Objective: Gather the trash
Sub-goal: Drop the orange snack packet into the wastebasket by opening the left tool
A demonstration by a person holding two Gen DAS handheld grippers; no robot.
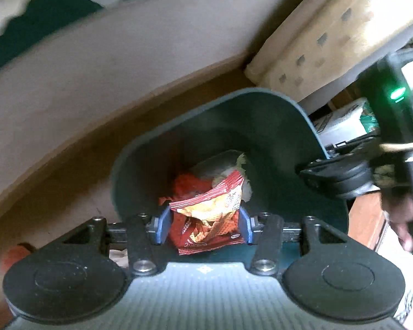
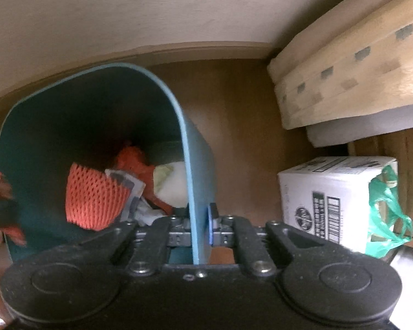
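Brown floor (image 2: 242, 115) meets a pale wall (image 2: 124, 13); a patterned beige mattress or cushion (image 2: 352, 63) leans at upper right. Teal bin (image 2: 198, 165) stands on the floor near the wall.

Left gripper (image 1: 205, 224): over the bin's mouth, jaws narrowed on a crumpled red and yellow snack wrapper (image 1: 209, 209), blue pads pressed to both its sides. Wrapper sits above the bin's opening, over the trash already inside.

Right gripper (image 2: 199, 227): jaws clamped on the bin's rim, one finger inside the wall, one outside.

Inside the bin: orange foam fruit net (image 2: 93, 198), more orange netting behind it, pale crumpled paper, a whitish lump.

White printed carton (image 2: 325, 198) stands on the floor right of the bin, well apart; green plastic bag (image 2: 385, 209) hangs against its far side.
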